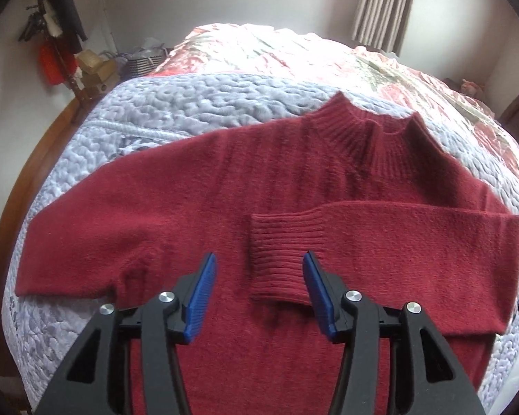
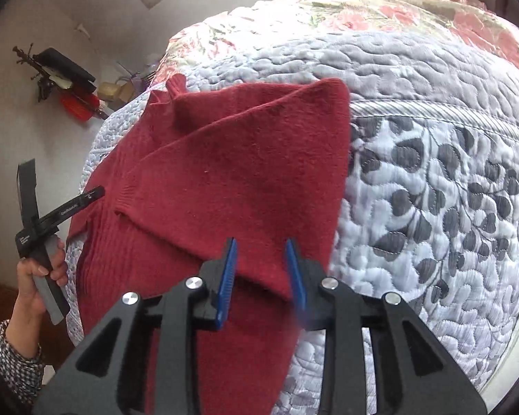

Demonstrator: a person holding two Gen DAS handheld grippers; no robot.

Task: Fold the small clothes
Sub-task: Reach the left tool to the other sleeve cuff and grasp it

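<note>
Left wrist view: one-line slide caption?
Open left claw above red sweater on quilt, one sleeve folded across.

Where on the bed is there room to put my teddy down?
The grey quilt is bare to the right of the red sweater, up to the floral bedspread. Another bare patch lies beyond the left sleeve. The middle is crowded: sweater spread out, one sleeve folded across.

Dark red sweater; grey leaf-patterned quilt; pink floral bedspread.
</note>
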